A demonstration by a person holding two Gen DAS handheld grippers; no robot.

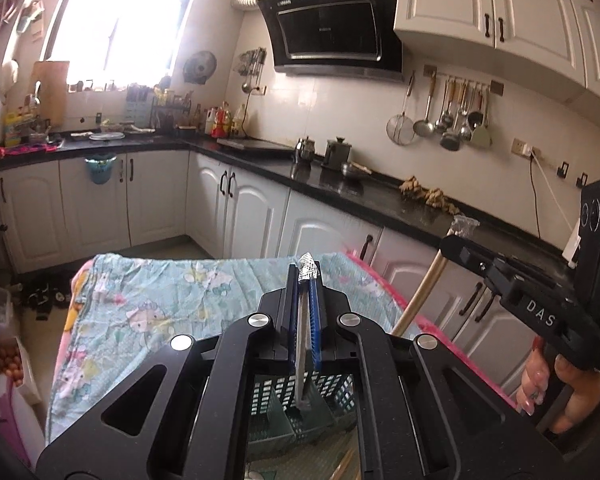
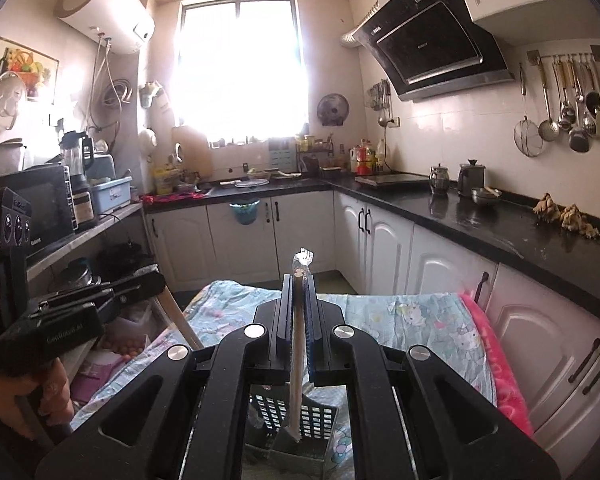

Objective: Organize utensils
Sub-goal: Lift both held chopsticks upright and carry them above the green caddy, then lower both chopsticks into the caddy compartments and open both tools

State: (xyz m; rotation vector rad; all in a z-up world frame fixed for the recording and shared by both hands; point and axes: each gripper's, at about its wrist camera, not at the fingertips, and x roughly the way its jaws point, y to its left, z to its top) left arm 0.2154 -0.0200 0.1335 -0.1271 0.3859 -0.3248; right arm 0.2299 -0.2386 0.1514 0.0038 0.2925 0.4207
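Utensils are held one per gripper: the left gripper [image 1: 305,280] is pressed together on a wrapped metal utensil [image 1: 302,332], and the right gripper [image 2: 299,286] pinches a wooden-handled fork [image 2: 297,344] whose tines stand clear above the fingertips. Each piece hangs handle-down, apparently so it can drop upright into the slotted utensil basket [image 2: 314,420], which sits directly beneath both tools on the patterned cloth [image 1: 152,304] covering the table. Neither lower end appears seated in a compartment yet, though the tools hide much of the basket. A hand [image 1: 540,384] holds the right tool's grip. Kitchen counters [image 2: 480,220] lie well apart.
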